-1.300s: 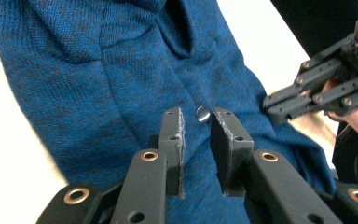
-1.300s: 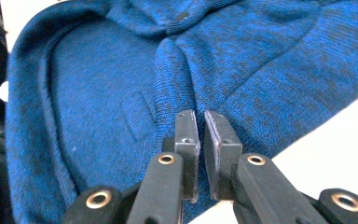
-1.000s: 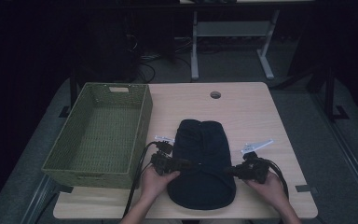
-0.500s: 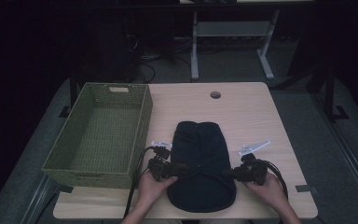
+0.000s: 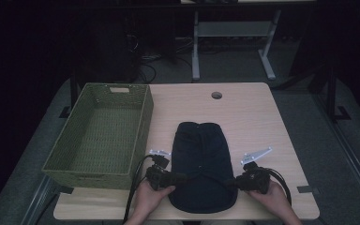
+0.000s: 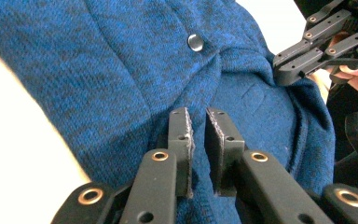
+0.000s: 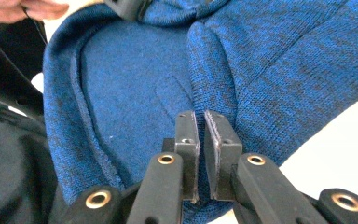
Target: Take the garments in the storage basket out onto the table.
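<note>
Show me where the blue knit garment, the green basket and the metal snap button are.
blue knit garment (image 5: pixel 201 159), high view, middle of the fabric
green basket (image 5: pixel 146 117), high view, right wall
metal snap button (image 6: pixel 195 42), left gripper view, its face

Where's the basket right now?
In the high view the basket stands on the table's left side, just left of the blue garment, with the left gripper by its near right corner.

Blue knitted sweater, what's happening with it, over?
Left claw has just been closing, nearly shut over the blue knitted sweater. Right claw shut at its other edge. Sweater flat on wooden table. Green woven basket stands clear beside it.
</note>
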Demonstrator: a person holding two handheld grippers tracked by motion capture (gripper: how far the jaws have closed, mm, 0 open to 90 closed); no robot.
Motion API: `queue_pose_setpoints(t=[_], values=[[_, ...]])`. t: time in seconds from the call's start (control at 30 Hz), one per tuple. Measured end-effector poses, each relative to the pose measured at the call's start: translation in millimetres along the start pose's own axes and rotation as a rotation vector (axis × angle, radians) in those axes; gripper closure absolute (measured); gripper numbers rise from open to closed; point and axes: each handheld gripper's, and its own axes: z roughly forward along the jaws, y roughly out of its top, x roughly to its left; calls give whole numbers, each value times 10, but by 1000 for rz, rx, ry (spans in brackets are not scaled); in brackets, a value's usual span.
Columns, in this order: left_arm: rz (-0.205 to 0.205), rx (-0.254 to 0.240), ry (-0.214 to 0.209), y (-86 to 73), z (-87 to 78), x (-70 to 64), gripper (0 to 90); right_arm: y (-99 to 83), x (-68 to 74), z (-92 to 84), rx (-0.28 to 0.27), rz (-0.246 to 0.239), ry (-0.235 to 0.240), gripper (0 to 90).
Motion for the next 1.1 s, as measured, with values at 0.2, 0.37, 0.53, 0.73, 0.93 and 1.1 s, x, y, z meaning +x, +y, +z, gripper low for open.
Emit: queue_pose_setpoints(t=[0.2, 0.37, 0.53, 0.73, 0.93, 1.1], values=[[39, 4, -3, -45, -26, -64, 792, -75, 12, -16, -16, 8, 15, 837], [61, -22, -6, -20, -78, -109, 791, -43, 62, -68, -26, -4, 19, 816], [45, -73, -4, 136, -84, -80, 790, 129, 43, -88, -80, -6, -4, 800], [20, -87, 3, 266, 57, -24, 770, 396, -78, 44, -102, 21, -5, 802], [-6, -35, 28, 221, 179, 41, 745, 394, -194, 240, -10, 44, -14, 820], [-33, -37, -8, 116, 146, 34, 751, 329, -151, 238, -3, 36, 7, 826]])
